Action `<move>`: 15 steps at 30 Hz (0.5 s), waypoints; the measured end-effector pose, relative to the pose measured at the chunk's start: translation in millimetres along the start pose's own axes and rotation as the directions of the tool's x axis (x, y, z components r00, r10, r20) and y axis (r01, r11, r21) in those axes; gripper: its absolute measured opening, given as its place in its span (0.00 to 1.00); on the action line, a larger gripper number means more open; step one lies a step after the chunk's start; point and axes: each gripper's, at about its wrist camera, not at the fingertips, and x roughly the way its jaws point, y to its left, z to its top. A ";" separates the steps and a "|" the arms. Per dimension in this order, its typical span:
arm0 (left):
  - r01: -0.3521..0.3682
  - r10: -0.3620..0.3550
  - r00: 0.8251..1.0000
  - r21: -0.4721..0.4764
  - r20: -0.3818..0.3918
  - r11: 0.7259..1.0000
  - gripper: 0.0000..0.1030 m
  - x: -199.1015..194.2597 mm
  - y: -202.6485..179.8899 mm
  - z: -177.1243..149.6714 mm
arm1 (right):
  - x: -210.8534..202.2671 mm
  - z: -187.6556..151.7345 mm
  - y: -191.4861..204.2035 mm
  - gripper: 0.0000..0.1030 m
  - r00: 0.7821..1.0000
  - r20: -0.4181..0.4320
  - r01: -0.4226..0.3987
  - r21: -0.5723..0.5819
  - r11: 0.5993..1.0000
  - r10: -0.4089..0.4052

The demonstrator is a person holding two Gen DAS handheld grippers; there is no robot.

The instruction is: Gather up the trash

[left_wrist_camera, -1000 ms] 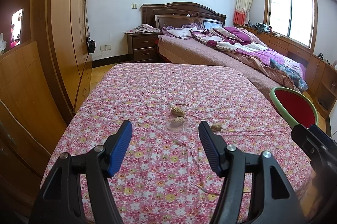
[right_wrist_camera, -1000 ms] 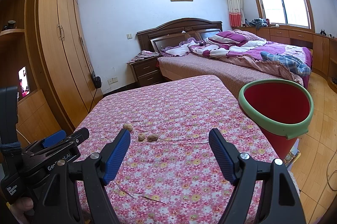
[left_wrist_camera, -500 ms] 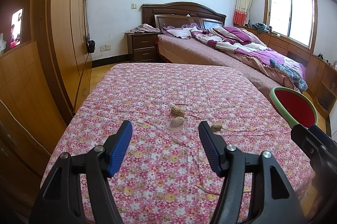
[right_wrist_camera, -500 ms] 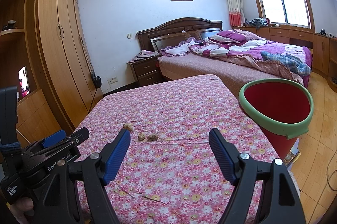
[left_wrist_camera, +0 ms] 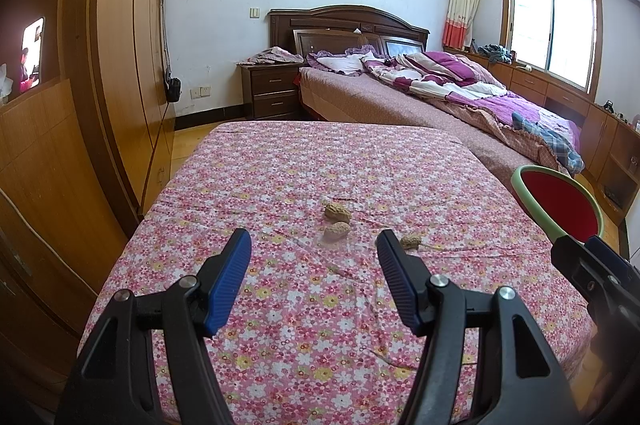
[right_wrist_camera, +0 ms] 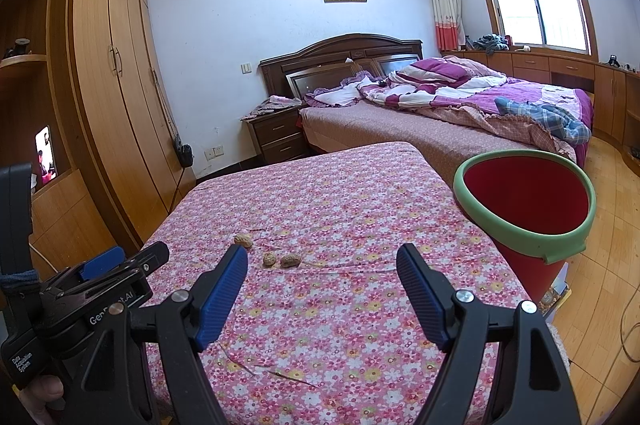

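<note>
Three peanut shells lie on the pink floral bedspread: a far one, a middle one and a right one. In the right wrist view they show as a left shell, a middle shell and a right shell. A red bin with a green rim stands by the bed's right edge; it also shows in the left wrist view. My left gripper is open above the bedspread, short of the shells. My right gripper is open and empty, to the right of the shells.
A wooden wardrobe runs along the left. A second bed with a purple quilt and a nightstand lie beyond. Thin twigs lie on the near bedspread. Wooden floor is to the right.
</note>
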 end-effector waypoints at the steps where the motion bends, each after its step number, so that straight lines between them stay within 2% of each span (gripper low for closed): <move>1: 0.000 0.000 1.000 0.000 0.001 1.000 0.64 0.1 -0.2 0.5 | 0.0 0.0 0.1 0.77 1.000 0.000 0.000 0.000 1.000 0.000; 15: 0.001 -0.001 1.000 0.001 0.002 1.000 0.64 -0.6 -0.8 1.0 | -0.3 0.1 -0.4 0.77 1.000 -0.001 -0.001 0.001 1.000 0.001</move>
